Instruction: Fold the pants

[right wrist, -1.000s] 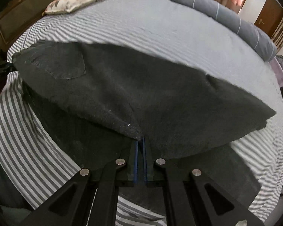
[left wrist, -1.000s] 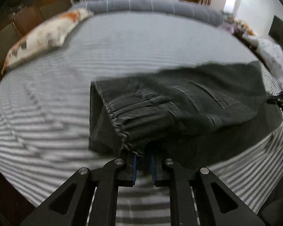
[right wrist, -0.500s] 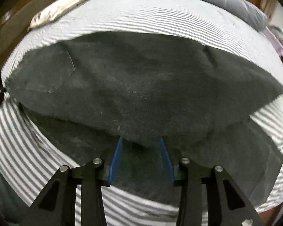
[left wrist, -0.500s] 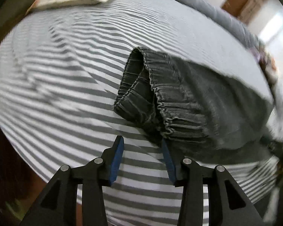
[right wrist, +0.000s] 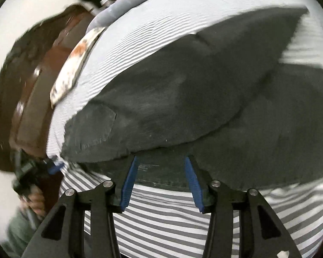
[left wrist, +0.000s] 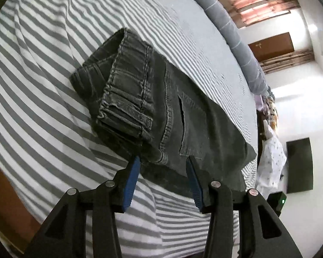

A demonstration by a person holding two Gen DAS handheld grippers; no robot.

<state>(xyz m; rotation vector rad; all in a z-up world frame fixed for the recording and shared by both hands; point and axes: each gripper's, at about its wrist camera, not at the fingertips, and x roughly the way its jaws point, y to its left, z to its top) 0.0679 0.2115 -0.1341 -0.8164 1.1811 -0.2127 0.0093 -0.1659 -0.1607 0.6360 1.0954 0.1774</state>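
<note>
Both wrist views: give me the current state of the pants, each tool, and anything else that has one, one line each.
Pants: folded over on themselves, lying on the bed, waistband end doubled, held by neither tool.
Left tool: open, fingers at the pants' near edge, gripping nothing.
Right tool: open, fingers at the fold's near edge, gripping nothing.
Striped bedsheet: spread, slightly rippled.
Patterned pillow: lying flat near the headboard.

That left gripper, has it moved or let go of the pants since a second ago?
Yes. The left gripper was clamped on the pants; now it stands open, drawn back just off their near edge on the striped bed sheet.
</note>
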